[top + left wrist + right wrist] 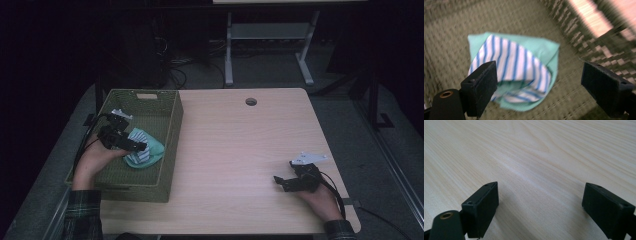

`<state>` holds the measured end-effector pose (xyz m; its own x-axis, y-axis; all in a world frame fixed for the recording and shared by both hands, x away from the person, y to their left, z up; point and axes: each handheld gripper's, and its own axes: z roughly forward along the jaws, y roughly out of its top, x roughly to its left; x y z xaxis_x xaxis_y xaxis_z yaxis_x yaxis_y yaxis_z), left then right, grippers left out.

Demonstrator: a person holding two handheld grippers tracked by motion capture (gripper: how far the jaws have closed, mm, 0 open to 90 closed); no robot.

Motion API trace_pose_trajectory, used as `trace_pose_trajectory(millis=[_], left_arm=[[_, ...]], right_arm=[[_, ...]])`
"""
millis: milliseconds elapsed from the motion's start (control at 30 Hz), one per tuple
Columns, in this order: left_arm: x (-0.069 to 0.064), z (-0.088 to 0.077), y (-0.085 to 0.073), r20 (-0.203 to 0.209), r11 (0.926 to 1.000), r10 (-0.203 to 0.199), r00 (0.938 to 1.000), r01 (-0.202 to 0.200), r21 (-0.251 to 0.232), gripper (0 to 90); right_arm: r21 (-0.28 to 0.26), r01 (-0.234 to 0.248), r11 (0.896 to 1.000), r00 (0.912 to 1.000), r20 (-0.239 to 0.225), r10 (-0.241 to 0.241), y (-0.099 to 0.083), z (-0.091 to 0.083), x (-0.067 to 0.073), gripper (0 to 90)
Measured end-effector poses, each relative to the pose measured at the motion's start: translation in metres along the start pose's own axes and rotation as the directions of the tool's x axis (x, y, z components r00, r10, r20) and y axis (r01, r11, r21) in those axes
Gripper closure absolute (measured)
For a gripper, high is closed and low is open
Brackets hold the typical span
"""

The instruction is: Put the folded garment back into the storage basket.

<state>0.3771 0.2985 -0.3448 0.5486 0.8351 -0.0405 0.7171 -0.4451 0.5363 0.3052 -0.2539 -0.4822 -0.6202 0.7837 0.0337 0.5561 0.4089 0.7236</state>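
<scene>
A folded cloth [145, 151], mint green with a blue-and-white striped part [516, 67], lies on the floor of a woven olive basket [165, 132] at the table's left. My left gripper [136, 145] hovers inside the basket just above the cloth [524, 75], jaws wide open, nothing between them. My right gripper [281, 183] rests low over the bare wooden table [536, 157] near its front right, also open and empty.
The light wooden table [240, 145] has a round cable hole [251, 102] near its far edge. The basket's walls [579, 32] rise close to the right of the left gripper. Beyond the table stand a desk frame and cables on a dark floor.
</scene>
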Motion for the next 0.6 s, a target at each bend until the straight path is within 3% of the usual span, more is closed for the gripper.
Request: trace_pose_trajectory(millis=[167, 267, 600], left_arm=[[-0.015, -0.001, 0.012, 0.037, 0.9989, 0.007, 0.9993, -0.006, -0.047, 13.1], [-0.026, 0.003, 0.018, 0.05, 0.9986, 0.028, 0.9984, -0.026, -0.047, 13.1], [-0.065, 0.015, 0.035, 0.115, 0.993, 0.079, 0.9903, -0.068, -0.097, 13.1]], right_arm=[[0.003, -0.007, 1.0, 1.0, 0.002, 0.007, 0.0, 0.0, 0.001, 13.5], [0.0, -0.003, 1.0, 1.0, 0.003, 0.003, 0.0, 0.0, 0.0, 13.5], [0.0, -0.004, 1.0, 1.0, 0.004, 0.004, 0.0, 0.0, 0.0, 13.4]])
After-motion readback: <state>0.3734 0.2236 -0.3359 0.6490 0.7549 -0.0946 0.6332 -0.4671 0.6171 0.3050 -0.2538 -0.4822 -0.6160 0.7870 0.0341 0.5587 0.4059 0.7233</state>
